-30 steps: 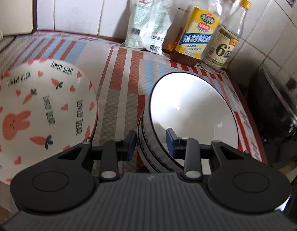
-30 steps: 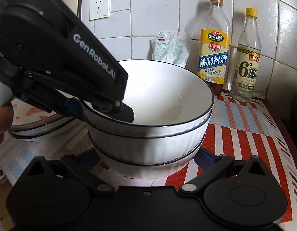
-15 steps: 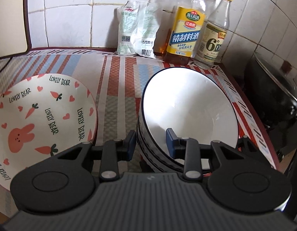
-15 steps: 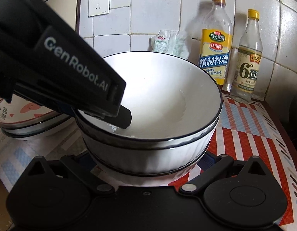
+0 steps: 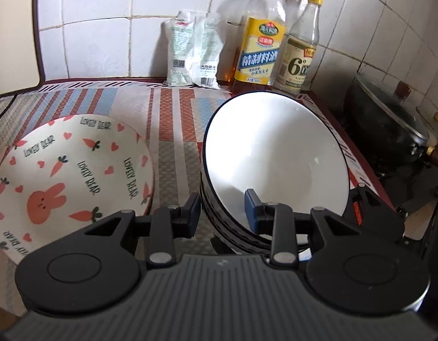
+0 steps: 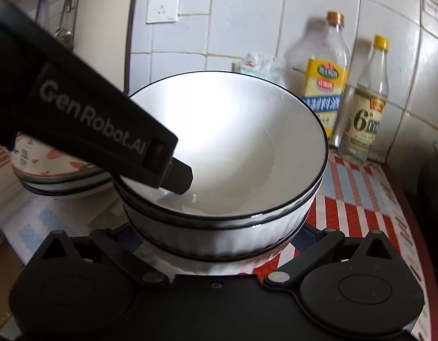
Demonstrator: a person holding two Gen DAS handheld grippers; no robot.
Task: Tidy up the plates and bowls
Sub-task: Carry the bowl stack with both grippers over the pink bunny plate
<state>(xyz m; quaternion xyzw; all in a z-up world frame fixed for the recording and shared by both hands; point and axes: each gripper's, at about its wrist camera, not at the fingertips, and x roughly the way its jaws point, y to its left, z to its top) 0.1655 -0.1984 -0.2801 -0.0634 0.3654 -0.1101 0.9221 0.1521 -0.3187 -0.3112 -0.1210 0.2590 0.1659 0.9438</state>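
Bunny plate (image 5: 68, 170) at nine o'clock on the striped mat (image 5: 173, 119); left gripper (image 5: 222, 213) clamped narrow on the rim of the stacked white bowls (image 5: 275, 159) at centre; right gripper (image 6: 216, 236) cradling the stack's base, grip unclear

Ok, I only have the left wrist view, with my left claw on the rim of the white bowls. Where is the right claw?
Observer: The right claw straddles the white bowls low down, with one finger on each side of the stack.
Operator: Is it gripping?
Observer: Its fingers look tight against the stack's wall, but the pads themselves are mostly hidden behind it.
Operator: And what's under the bunny plate?
Observer: The bunny plate rests on a black-rimmed white dish, so that is a stack too.
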